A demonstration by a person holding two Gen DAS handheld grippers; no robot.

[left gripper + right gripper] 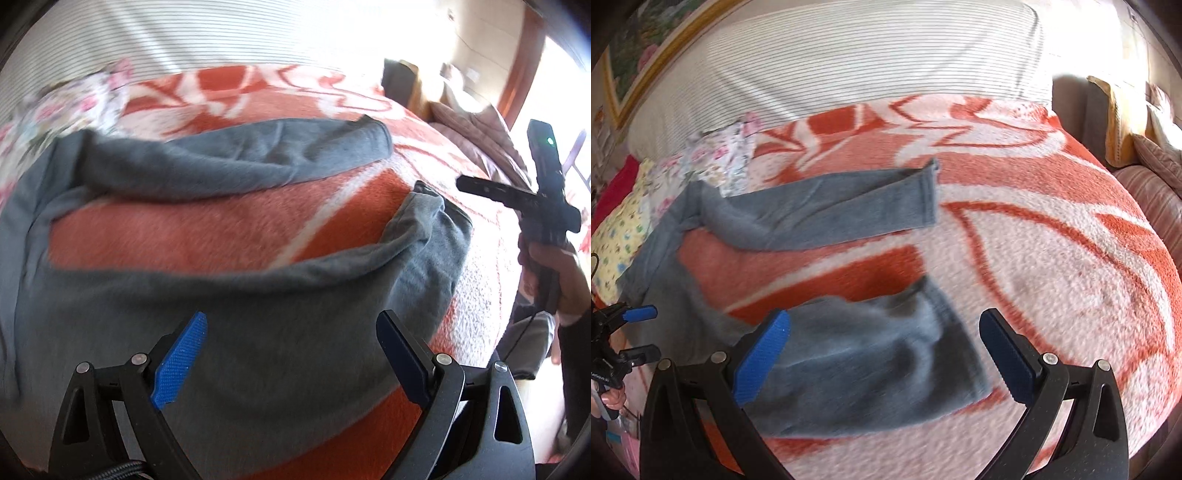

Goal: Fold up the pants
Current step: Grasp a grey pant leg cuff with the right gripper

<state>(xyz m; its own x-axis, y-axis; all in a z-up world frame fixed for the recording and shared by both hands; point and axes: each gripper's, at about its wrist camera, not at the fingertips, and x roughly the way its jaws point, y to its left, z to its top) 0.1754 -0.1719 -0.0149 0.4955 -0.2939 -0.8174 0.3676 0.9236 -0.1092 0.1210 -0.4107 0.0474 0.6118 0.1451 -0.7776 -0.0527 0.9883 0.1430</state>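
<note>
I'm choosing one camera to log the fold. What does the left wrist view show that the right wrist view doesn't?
Only the left wrist view shows the right gripper's black body from outside, held at the bed's side. Only the right wrist view shows the framed picture and the left gripper's open fingers from outside. Both show the grey pants unfolded on the orange blanket, legs apart, neither gripper holding them.

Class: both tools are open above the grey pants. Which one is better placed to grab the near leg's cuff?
Probably the right tool: the near cuff of the pants lies between its fingers, whereas the left tool hovers mid-leg.
</note>
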